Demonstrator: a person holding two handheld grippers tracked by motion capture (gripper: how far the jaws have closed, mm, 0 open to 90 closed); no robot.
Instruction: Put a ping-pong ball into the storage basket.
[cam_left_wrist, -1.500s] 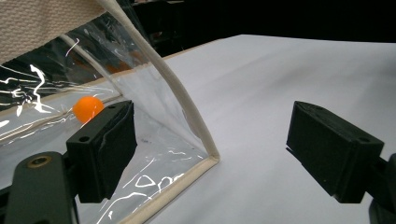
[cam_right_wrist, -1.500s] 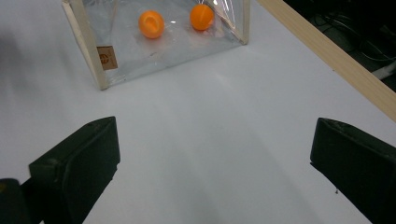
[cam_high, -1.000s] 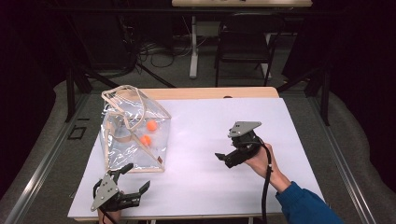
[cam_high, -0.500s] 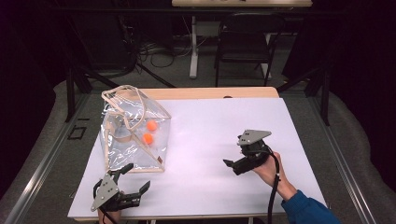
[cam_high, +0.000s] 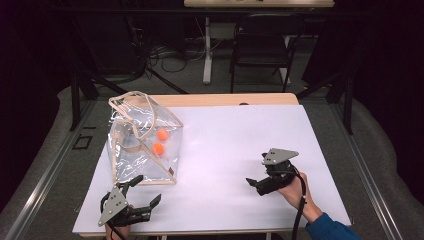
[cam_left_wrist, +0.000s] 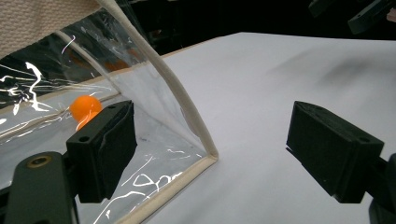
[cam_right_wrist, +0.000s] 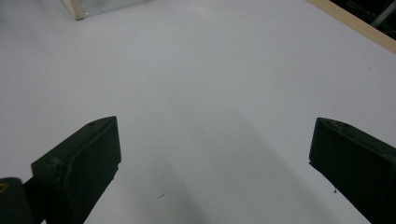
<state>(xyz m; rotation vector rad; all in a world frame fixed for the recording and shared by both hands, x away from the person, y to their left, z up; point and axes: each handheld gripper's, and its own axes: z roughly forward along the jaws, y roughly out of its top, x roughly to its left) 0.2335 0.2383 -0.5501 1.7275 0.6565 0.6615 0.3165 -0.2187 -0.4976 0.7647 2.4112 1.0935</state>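
The left gripper (cam_high: 134, 199) is sitting at the table's (cam_high: 240, 130) seven o'clock, jaws gaping wide and gripping nothing, straddling the bag's (cam_high: 142, 142) near corner. The clear bag is standing at nine o'clock, two orange balls (cam_high: 160, 141) showing inside. I judge the approach step is running; next, closing on the corner trim. At four o'clock, the right gripper (cam_high: 257, 182) is hovering, fully spread, empty.

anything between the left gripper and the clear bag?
Nothing visible. The left gripper sits open at the near corner of the clear bag, with bare white table between them. In the left gripper view one jaw overlaps the bag's near wall; contact unclear.
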